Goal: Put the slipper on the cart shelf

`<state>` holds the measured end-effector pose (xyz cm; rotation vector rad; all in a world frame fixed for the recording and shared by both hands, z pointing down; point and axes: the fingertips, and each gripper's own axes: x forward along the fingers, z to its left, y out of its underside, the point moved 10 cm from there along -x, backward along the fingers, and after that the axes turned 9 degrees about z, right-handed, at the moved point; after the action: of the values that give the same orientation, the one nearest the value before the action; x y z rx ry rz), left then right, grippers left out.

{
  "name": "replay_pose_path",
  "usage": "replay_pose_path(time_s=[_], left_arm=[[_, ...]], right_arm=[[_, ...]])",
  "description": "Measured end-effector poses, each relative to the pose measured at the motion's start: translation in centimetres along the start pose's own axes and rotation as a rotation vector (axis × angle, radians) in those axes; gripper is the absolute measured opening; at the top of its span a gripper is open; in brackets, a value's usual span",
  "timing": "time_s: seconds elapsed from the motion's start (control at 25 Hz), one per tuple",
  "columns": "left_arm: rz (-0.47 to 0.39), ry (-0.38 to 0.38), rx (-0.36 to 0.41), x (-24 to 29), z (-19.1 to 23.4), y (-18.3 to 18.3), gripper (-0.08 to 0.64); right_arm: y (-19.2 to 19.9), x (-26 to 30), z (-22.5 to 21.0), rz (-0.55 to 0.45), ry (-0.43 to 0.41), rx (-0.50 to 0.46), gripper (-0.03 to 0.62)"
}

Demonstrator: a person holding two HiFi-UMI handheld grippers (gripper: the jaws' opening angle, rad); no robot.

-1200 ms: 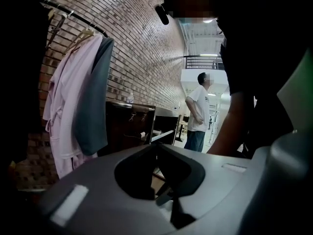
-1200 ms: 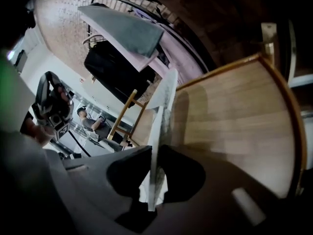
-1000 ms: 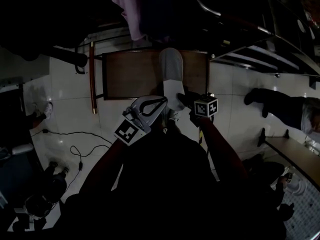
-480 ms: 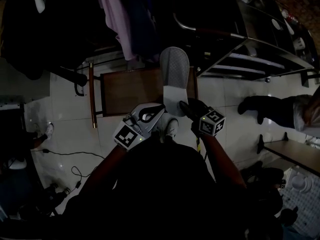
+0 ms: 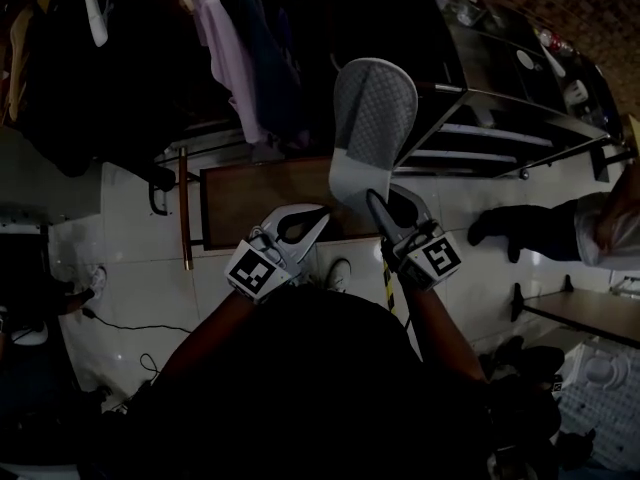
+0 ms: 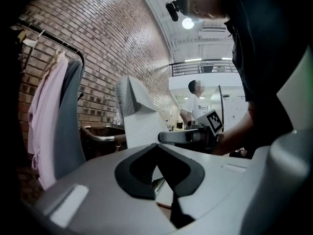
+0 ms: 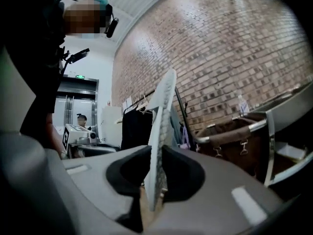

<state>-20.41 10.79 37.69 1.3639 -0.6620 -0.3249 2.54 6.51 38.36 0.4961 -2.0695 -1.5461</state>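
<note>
Slipper (image 5: pixel 372 118) held up in the right gripper (image 5: pixel 383 211), just left of the cart (image 5: pixel 500 108).
Head view: the slipper stands sole-out, clamped by its lower end, left of the cart's shelves; the left gripper (image 5: pixel 305 223) sits further left. Left gripper view: jaws together, nothing between them. Right gripper view: jaws narrow, pinching the edge-on slipper.

In the head view, the slipper (image 5: pixel 372 118) has its lower end buried between the jaws of the right gripper (image 5: pixel 388 206). The brown table (image 5: pixel 255 203), at seven o'clock of the slipper, lies partly behind it and the left gripper (image 5: pixel 318 218). At two o'clock the cart (image 5: pixel 500 98) runs off the right edge, its shelves too dark to read. Hanging clothes (image 5: pixel 225 38) at eleven o'clock are cut by the top edge. A bystander's leg (image 5: pixel 530 230) at three o'clock is cut by the right edge.
</note>
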Motion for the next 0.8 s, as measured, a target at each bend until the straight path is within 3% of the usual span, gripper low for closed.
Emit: replay_pose_path(time_s=[0.24, 0.44, 0.64, 0.8], left_arm=[[-0.046, 0.017, -0.005, 0.3, 0.0, -2.1, 0.002], [-0.031, 0.003, 0.037, 0.2, 0.2, -2.0, 0.0], [-0.065, -0.002, -0.02, -0.5, 0.4, -1.7, 0.0], [-0.057, 0.001, -0.015, -0.8, 0.5, -1.6, 0.002]], right_arm=[[-2.2, -0.7, 1.0, -0.042, -0.003, -0.109, 0.063], [-2.7, -0.7, 1.4, -0.063, 0.008, -0.11, 0.063], [-2.5, -0.5, 1.6, -0.054, 0.004, -0.104, 0.063], [-2.3, -0.7, 1.7, -0.046, 0.006, -0.091, 0.063]])
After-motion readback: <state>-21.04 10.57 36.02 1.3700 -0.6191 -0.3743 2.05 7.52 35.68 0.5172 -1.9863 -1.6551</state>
